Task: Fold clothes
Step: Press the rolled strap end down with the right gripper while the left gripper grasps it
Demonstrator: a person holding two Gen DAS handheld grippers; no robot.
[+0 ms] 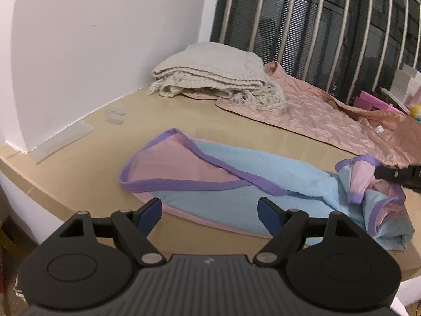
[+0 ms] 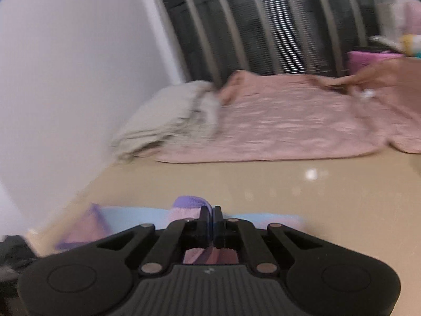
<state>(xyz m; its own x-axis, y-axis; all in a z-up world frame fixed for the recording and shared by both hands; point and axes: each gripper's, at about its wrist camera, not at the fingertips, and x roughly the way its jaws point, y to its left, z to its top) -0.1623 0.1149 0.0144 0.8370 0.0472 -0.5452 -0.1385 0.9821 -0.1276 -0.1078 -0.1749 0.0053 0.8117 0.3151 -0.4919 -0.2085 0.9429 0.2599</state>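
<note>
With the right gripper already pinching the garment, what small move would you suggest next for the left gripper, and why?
Probably bring the left gripper down and close it on the near hem of the blue and pink garment. Its jaws stand open, holding nothing, just short of that hem, while the right gripper is shut on a purple-trimmed corner.

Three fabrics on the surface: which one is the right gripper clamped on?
The blue-and-pink garment with purple trim, nearest the right gripper; beige blanket and pink quilt lie untouched behind.

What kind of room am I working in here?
Probably a bedroom or living space at home: a barred window, a folded cream blanket and a pink quilt lie on a wide tan ledge.
</note>
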